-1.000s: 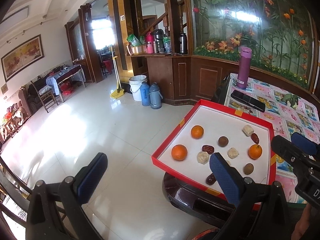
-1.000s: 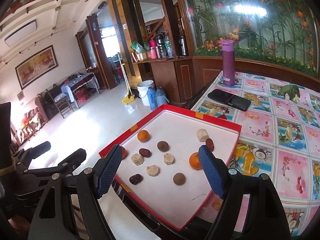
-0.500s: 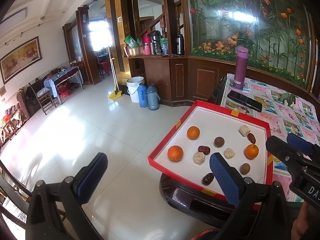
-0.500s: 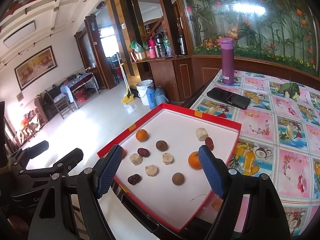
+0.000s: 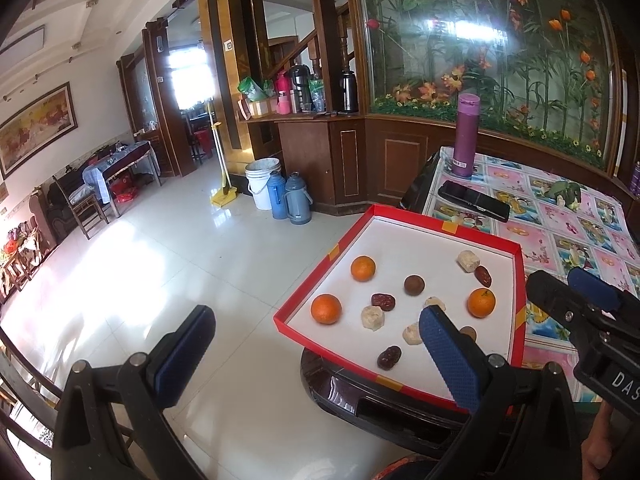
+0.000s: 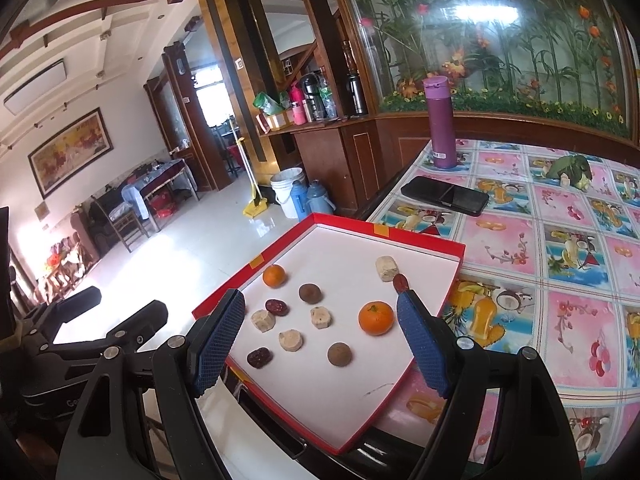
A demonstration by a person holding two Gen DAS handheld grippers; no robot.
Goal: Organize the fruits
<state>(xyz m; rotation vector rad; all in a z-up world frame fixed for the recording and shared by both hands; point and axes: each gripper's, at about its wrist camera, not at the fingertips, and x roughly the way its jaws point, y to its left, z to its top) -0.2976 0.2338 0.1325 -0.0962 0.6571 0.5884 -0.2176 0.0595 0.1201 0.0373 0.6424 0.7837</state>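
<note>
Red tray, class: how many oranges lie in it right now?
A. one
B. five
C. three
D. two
C: the left wrist view shows three oranges in the red tray, one at the near-left corner, one farther back by the left wall and one toward the right wall; the other pieces are brown, dark red or pale.

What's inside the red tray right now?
Red tray holds three oranges, three dates, two brown balls, four pale chunks. The left finger partly covers one ball.
</note>
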